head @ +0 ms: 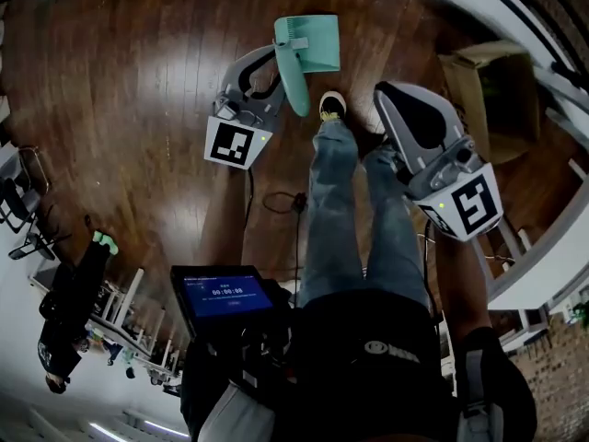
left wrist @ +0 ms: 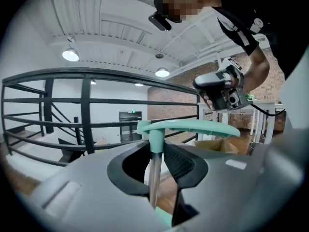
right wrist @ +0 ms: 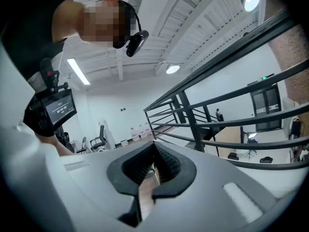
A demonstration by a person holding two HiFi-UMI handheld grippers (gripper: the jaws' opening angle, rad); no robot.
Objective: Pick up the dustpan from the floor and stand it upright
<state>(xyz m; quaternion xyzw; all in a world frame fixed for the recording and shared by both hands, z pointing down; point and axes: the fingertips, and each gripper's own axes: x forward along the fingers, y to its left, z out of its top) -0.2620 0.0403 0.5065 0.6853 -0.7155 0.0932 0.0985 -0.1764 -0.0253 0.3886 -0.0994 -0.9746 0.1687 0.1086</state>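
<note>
The teal dustpan [head: 311, 42] hangs above the wooden floor, its long handle [head: 294, 86] running toward me. My left gripper [head: 276, 72] is shut on that handle. In the left gripper view the handle's metal rod [left wrist: 154, 178] stands upright between the black pads [left wrist: 179, 164], with the teal pan [left wrist: 193, 127] above it. My right gripper [head: 386, 95] is held up to the right of the dustpan, apart from it. Its jaws [right wrist: 153, 166] are together at the tips with nothing in them.
My legs and a shoe [head: 331, 106] are between the two grippers. An open cardboard box [head: 492, 86] stands on the floor at the upper right. A cable [head: 281, 201] loops on the floor. A black railing [left wrist: 87, 100] and a white table [left wrist: 270, 103] are nearby.
</note>
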